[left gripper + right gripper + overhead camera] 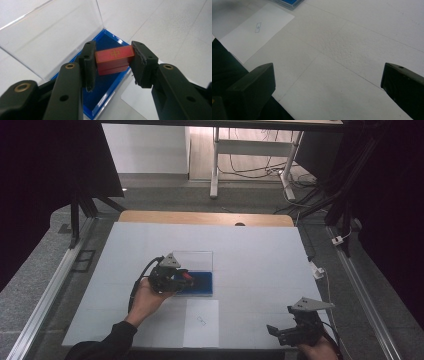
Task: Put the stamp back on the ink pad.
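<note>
White foam table (260, 255): left gripper (113, 60) clamps the red block (114, 59) by its ends over the blue case (105, 86)—rigid, light, likely slick; right gripper (328, 85) open, idle near-right.

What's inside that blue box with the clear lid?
The blue box shows only its dark blue lining; the red block held above by the left gripper covers part of the floor.

The left gripper (113, 60) clamps a red block (114, 59) bearing a gold mark between both pads. Beneath it lies the blue-lined tray (100, 100) of a case, its clear lid (50, 37) raised open.
</note>
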Demonstrator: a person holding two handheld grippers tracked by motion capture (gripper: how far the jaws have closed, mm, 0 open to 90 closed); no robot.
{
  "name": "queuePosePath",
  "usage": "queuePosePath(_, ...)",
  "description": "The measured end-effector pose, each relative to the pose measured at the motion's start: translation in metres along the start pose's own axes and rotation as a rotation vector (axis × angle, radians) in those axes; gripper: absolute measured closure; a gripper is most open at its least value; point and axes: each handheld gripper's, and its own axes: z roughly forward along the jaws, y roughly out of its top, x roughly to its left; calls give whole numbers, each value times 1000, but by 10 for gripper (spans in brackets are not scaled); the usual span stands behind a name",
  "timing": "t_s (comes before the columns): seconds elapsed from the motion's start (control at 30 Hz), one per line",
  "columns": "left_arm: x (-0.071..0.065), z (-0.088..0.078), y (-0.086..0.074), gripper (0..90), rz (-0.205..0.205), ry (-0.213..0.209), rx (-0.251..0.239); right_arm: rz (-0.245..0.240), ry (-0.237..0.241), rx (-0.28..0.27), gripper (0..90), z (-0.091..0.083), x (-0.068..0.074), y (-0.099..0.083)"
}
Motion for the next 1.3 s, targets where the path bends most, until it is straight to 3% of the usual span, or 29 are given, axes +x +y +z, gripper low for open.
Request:
queuePosePath(0.57, 9, 26, 9, 575, 6, 24, 11, 5, 1, 0, 0, 0, 0, 0)
queuePosePath(1.0, 6, 44, 1, 575, 36, 57, 53, 2, 2, -1, 0, 0, 0, 0)
queuePosePath(1.3, 3, 48, -2, 577, 50, 77, 55, -2, 3, -1, 0, 0, 0, 0)
